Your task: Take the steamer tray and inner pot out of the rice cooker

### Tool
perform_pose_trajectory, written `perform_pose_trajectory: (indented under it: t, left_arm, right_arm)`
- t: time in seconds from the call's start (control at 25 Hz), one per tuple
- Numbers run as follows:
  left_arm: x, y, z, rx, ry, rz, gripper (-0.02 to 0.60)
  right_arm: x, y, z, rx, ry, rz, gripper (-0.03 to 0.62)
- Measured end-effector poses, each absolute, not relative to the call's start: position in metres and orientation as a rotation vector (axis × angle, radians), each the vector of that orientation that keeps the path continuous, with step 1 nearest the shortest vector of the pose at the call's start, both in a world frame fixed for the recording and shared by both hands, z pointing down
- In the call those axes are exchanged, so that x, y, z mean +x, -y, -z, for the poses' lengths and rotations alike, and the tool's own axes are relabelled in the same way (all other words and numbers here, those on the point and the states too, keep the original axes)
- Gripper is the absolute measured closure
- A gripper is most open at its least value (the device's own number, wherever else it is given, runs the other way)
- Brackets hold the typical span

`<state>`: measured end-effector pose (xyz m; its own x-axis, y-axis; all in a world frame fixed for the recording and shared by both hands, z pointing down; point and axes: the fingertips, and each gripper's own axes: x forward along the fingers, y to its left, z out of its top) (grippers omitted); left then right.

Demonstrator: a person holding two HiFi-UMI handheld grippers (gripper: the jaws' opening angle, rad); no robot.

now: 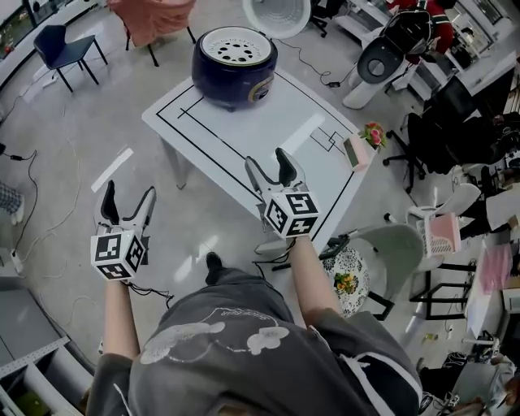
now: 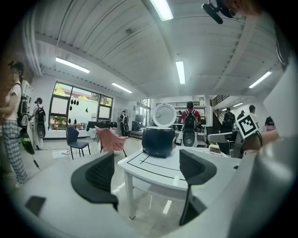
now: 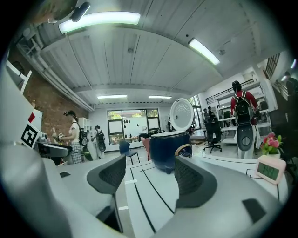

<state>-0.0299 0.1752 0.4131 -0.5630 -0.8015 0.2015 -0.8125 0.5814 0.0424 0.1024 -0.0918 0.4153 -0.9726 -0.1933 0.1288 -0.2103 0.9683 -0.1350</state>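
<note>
A dark blue rice cooker (image 1: pixel 234 68) stands at the far end of a white table (image 1: pixel 268 138), its lid (image 1: pixel 277 15) swung up. A white perforated steamer tray (image 1: pixel 234 46) fills its top. The inner pot is hidden beneath it. My right gripper (image 1: pixel 270 169) hovers open over the table's near edge, empty. Left of the table, over the floor, my left gripper (image 1: pixel 127 202) is open and empty too. In the left gripper view the rice cooker (image 2: pixel 158 140) sits far ahead between the jaws. The right gripper view shows the cooker (image 3: pixel 170 149) closer, with its lid (image 3: pixel 181 114) raised.
A small pink clock (image 1: pixel 357 152) and a flower pot (image 1: pixel 374 134) sit on the table's right edge. Chairs (image 1: pixel 65 47) stand at the back left, office chairs and desks crowd the right side. A person (image 2: pixel 13 125) stands at left in the left gripper view.
</note>
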Motion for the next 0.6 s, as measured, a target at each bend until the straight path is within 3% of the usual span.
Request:
perform_pose_trajectory:
  t: [0.6]
  left_arm:
    - [-0.139,-0.061,-0.407,1.419,2.608,-0.120,0.152]
  right_arm:
    - [0.010,0.193,-0.423,0.378,2.994,-0.296,0.276]
